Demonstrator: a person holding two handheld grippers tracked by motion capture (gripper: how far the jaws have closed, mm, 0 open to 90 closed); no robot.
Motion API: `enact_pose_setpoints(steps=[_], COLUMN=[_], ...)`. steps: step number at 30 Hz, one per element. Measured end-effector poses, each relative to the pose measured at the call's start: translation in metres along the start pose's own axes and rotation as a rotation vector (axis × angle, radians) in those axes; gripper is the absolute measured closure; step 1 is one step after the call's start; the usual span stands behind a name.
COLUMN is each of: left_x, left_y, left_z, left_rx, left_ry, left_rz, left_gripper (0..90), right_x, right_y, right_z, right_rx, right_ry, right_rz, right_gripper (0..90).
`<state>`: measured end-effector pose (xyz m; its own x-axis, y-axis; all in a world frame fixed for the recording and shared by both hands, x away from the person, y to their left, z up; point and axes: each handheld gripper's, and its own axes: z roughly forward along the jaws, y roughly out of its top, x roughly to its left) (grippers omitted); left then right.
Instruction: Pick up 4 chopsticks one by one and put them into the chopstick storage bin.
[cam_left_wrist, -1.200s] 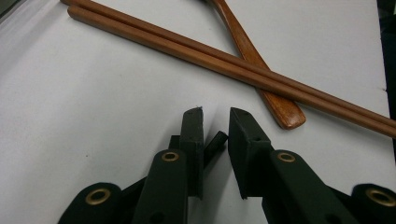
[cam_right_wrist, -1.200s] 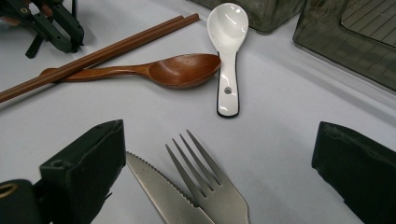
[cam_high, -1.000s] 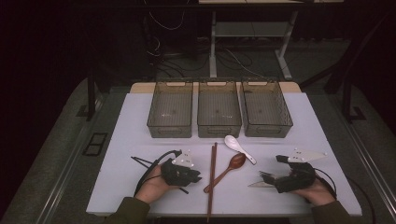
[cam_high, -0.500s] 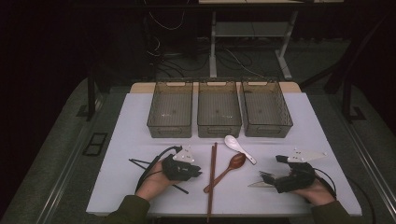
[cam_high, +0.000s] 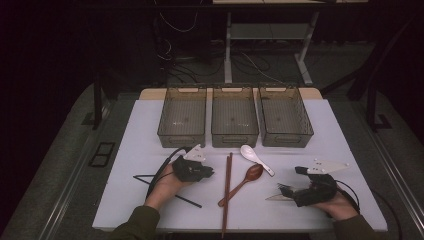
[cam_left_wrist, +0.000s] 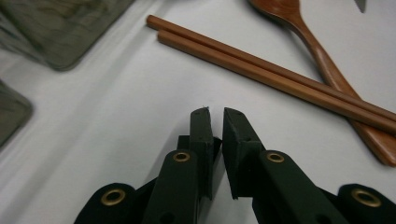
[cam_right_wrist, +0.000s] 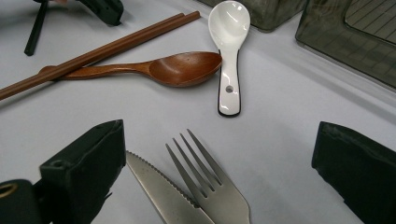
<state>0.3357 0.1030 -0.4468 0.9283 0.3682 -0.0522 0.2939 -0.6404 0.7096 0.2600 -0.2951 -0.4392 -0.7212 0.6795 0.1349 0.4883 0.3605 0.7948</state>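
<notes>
My left gripper (cam_high: 209, 172) lies low over the white table, left of a pair of brown chopsticks (cam_high: 227, 185). In the left gripper view its jaws (cam_left_wrist: 215, 112) stand almost together with only a thin slit and nothing between them; they have just been closing. The chopsticks (cam_left_wrist: 261, 70) cross a wooden spoon (cam_left_wrist: 322, 65) just beyond the tips. My right gripper (cam_high: 282, 192) rests at the front right, open wide (cam_right_wrist: 219, 128), with a steel fork (cam_right_wrist: 205, 182) and a serrated knife (cam_right_wrist: 159, 186) lying on the table between its jaws. A white ceramic spoon (cam_right_wrist: 229, 51) lies beside the wooden spoon (cam_right_wrist: 182, 67).
Three smoky plastic bins (cam_high: 182, 132) (cam_high: 235, 132) (cam_high: 285, 132) stand in a row at the back of the table (cam_high: 330, 135). Thin black sticks (cam_high: 145, 176) lie by the left hand. A cable loops behind the left gripper.
The left hand has slid up the table and a little right, toward the chopsticks, and its jaws have narrowed. The right hand and the cutlery have stayed put.
</notes>
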Motion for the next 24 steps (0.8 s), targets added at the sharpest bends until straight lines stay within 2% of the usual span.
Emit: enact_pose_setpoints(steps=[10,14,15,18,22,24], left_x=[0.016,0.026,0.028,0.029,0.028,0.025], left_y=[0.005,0.006,0.006,0.005,0.006,0.006], left_z=[0.004,0.004,0.005,0.005,0.002,-0.007], left_rx=[-0.005,-0.007,-0.014,-0.019,-0.028,-0.049], left_ry=[0.051,0.090,0.094,0.097,0.102,0.090], left_rz=[-0.024,-0.045,-0.060,-0.071,-0.080,-0.095], left_gripper=[82.2,82.4,82.4,82.4,71.8,67.1], right_x=[0.000,0.000,0.000,0.000,0.000,0.000], right_y=[0.000,0.000,0.000,0.000,0.000,0.000], right_z=[0.000,0.000,0.000,0.000,0.000,-0.001], right_rx=[0.000,0.000,0.001,0.000,-0.001,-0.001], right_ry=[0.001,0.002,0.001,0.002,0.003,0.003], right_rz=[0.000,-0.001,-0.001,0.000,0.000,0.000], right_gripper=[2.9,2.9,2.9,2.9,2.9,2.9])
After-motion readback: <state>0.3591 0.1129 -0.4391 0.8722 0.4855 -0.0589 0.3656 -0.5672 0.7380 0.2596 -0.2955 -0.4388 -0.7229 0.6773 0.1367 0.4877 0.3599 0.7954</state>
